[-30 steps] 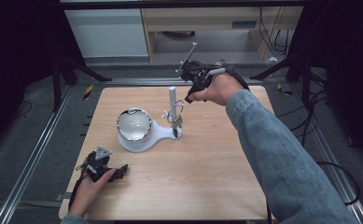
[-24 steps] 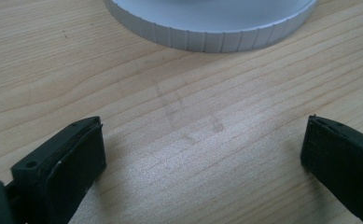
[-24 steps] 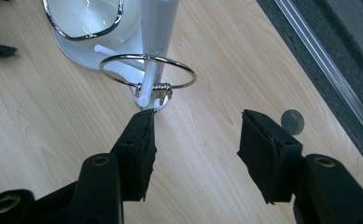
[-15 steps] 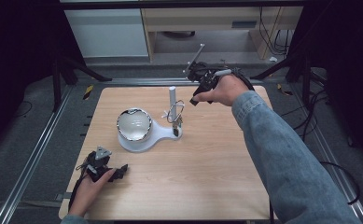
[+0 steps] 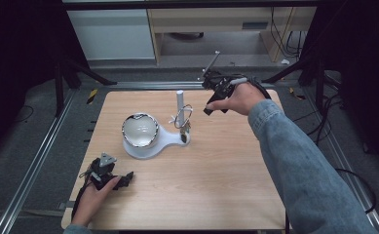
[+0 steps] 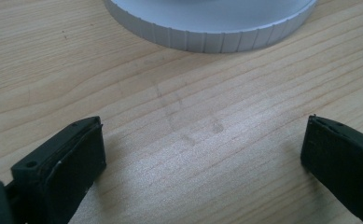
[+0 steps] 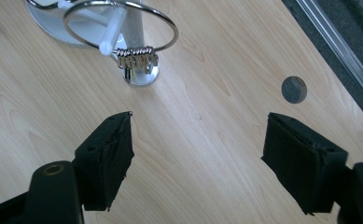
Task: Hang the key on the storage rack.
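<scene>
**Obs 1:** Two grippers logged. Left gripper (image 5: 110, 176) sits low on the wooden table (image 5: 216, 195) at about 7 o'clock from the white stand (image 5: 150, 144), held by the left hand (image 5: 92, 200). Same spot as a second ago, no shift noted.

**Obs 2:** Jaw state, left?

**Obs 1:** Spread wide in the left gripper view (image 6: 202, 168), bare wood between them, nothing held. Ribbed rim of the stand's round base (image 6: 207, 39) lies just ahead, apart from both jaws.

**Obs 2:** And the right?

**Obs 1:** That one has moved. A second ago the right hand (image 5: 238, 97) was close above the stand's post; now the right gripper (image 5: 216, 90) is up near the far edge of the table, at about 2 o'clock from the stand, well apart from it. Denim sleeve (image 5: 294, 165) runs in from the bottom right.

**Obs 2:** Jaws there?

**Obs 1:** Parted and empty in the right gripper view (image 7: 200, 158). Beyond them, toward 11 o'clock, a metal ring (image 7: 121, 23) hangs on the white post (image 7: 135, 25), with small metal charms (image 7: 137, 58) bunched at its lowest point, above a shiny round foot (image 7: 142, 74). A round hole (image 7: 294, 89) in the tabletop sits at about 1 o'clock.

**Obs 2:** Stand itself changed?

**Obs 1:** No. Mirror-like bowl (image 5: 140, 129) at its left end, post (image 5: 180, 100) and ring (image 5: 183, 116) at its right, placed as before, mid-table.
</scene>
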Demonstrator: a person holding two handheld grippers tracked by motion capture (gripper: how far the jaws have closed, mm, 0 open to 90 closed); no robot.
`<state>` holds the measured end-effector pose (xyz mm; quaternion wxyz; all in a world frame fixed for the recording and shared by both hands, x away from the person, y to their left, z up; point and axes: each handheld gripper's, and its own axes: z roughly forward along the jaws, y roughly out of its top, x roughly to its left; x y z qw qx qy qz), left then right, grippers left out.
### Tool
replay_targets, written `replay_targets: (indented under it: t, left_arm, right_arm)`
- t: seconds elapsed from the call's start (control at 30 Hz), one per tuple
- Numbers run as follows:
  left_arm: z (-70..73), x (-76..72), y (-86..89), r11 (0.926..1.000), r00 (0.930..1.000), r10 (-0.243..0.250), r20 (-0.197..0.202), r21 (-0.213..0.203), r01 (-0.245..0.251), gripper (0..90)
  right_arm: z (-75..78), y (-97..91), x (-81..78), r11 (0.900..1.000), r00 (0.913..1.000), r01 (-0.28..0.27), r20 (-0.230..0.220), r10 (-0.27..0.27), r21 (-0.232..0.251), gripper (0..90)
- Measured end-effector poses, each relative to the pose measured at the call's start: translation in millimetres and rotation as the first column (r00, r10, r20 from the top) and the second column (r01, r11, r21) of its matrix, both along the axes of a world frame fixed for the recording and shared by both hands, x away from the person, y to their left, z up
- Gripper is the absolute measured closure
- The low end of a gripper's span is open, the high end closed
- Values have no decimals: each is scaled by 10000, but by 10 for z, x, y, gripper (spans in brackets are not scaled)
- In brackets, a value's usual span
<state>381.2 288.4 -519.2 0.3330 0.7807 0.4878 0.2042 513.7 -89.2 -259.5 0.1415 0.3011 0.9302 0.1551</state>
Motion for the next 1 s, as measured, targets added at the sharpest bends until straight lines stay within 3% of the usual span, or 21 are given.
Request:
replay_targets:
  t: [0.57,1.0]
  left_arm:
    - [0,1,-1,10000,10000,-5,-1,1,5,0]
    - [0,2,-1,10000,10000,-5,-1,1,5,0]
  right_arm:
    - [-185,-323,-61,9973,9974,694,181,-699,237,151]
    - [-337,-564,-113,9914,9931,1080,379,-1110,735,105]
